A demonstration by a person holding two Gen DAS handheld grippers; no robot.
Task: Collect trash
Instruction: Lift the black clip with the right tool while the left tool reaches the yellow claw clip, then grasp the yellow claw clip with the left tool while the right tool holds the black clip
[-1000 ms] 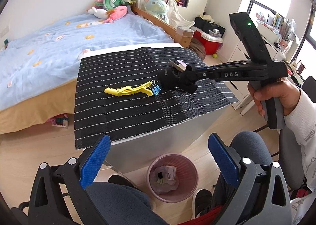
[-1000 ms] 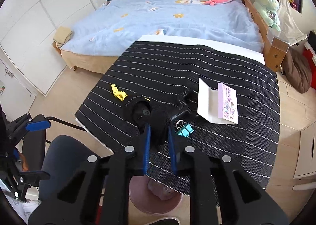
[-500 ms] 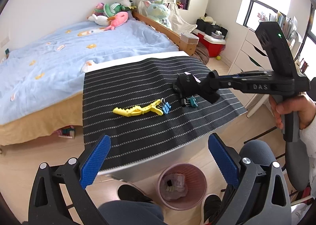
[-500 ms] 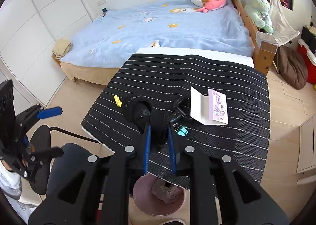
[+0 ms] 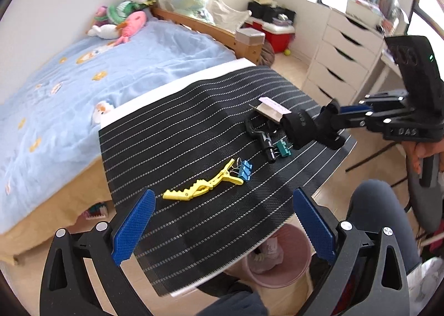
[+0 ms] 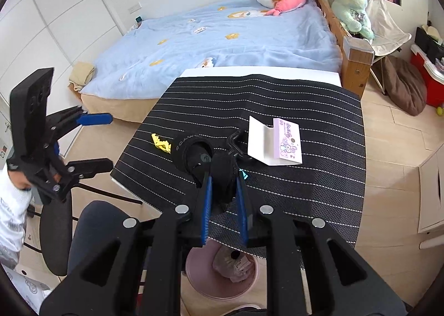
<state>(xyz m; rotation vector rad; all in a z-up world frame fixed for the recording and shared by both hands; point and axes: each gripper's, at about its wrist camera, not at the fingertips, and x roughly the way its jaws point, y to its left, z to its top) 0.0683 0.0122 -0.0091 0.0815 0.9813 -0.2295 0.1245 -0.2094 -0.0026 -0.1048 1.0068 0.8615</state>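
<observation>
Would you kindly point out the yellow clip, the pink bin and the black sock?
yellow clip (image 5: 204,187), left wrist view, mid-body.
pink bin (image 5: 280,278), left wrist view, front rim.
black sock (image 6: 191,153), right wrist view, cuff opening.

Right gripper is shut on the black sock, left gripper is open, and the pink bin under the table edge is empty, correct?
Not quite: the pink bin is not empty. The right wrist view shows crumpled trash already inside it. The rest holds: the right gripper is shut on the black sock, and the left gripper is open.
</observation>
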